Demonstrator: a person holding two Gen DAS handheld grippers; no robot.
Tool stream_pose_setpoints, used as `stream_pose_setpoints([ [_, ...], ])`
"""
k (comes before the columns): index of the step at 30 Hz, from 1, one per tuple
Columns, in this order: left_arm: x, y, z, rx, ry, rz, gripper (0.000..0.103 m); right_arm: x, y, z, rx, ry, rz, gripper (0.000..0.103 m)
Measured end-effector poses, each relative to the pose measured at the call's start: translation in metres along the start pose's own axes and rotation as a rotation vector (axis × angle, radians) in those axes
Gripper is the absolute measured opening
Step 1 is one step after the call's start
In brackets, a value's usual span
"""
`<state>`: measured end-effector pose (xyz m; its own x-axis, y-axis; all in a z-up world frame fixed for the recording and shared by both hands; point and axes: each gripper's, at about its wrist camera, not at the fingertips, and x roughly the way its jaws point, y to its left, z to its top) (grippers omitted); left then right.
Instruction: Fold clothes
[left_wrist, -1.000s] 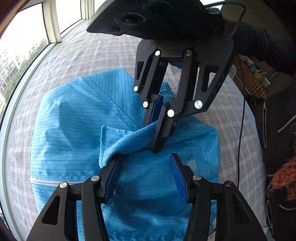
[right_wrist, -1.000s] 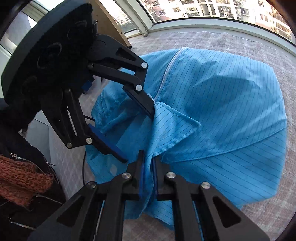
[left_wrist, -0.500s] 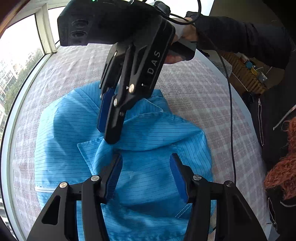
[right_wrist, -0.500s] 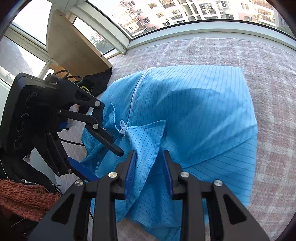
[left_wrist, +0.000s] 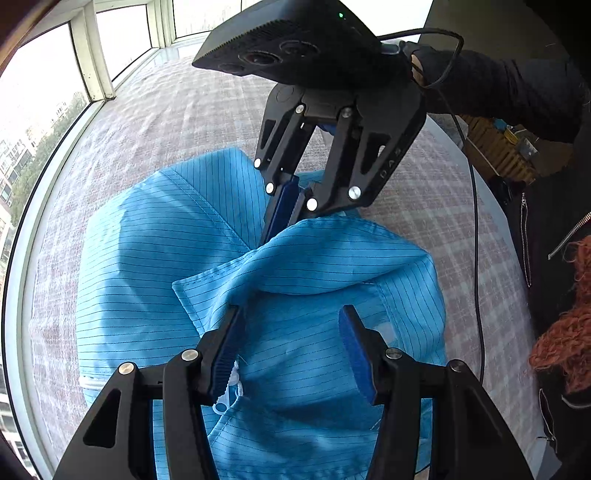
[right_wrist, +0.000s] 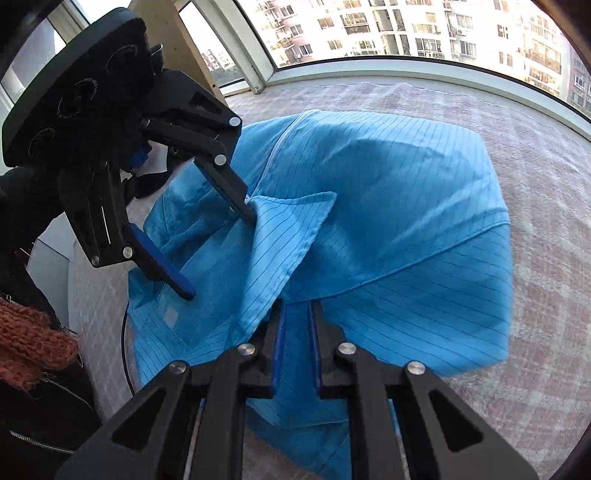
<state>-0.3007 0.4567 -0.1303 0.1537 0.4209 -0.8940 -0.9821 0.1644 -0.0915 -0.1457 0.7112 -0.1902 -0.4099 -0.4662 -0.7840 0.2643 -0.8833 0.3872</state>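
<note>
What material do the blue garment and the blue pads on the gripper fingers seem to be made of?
Blue garment: thin woven cloth, likely synthetic, with a faint sheen; fine dark stripes, stitched seams, crisp creases.
Blue pads on the left gripper: look like matte rubber or foam; fine ridges show along one edge. The fingers are hard black plastic, probably.

Both claws are black with blue pads (left_wrist: 357, 354) and silver screws (left_wrist: 354, 192). The right claw (left_wrist: 284, 221) has "DAS" marking and a black cable (left_wrist: 476, 221). The sleeve (left_wrist: 498, 88) is dark.
</note>
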Motion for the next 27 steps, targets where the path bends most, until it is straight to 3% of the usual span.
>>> stream_pose_setpoints([
  [4, 0.002, 0.004, 0.000, -0.004, 0.011, -0.012, 0.051, 0.004, -0.005, 0.013, -0.004, -0.050, 0.060, 0.012],
  [13, 0.018, 0.010, -0.003, 0.005, 0.087, -0.039, 0.052, 0.033, -0.002, 0.014, -0.049, 0.086, 0.205, 0.012],
  [16, 0.006, 0.007, -0.002, 0.019, 0.058, -0.049, 0.052, 0.024, -0.008, 0.013, -0.047, 0.093, 0.141, 0.012],
  [19, -0.009, 0.008, 0.002, 0.024, 0.024, -0.048, 0.052, 0.011, -0.016, 0.016, -0.013, 0.052, 0.132, 0.012],
  [21, -0.013, 0.016, 0.007, 0.015, 0.020, -0.029, 0.052, 0.007, -0.014, 0.018, -0.046, 0.085, 0.010, 0.012],
  [23, -0.014, 0.023, 0.010, 0.010, 0.024, -0.020, 0.052, -0.005, -0.013, 0.021, -0.041, 0.058, -0.068, 0.012],
  [25, -0.008, 0.026, 0.008, 0.013, 0.047, -0.043, 0.052, -0.022, -0.002, 0.025, -0.029, -0.020, -0.050, 0.012],
  [27, -0.002, 0.028, 0.005, 0.017, 0.071, -0.066, 0.053, -0.030, 0.018, 0.026, -0.052, -0.069, 0.032, 0.012],
])
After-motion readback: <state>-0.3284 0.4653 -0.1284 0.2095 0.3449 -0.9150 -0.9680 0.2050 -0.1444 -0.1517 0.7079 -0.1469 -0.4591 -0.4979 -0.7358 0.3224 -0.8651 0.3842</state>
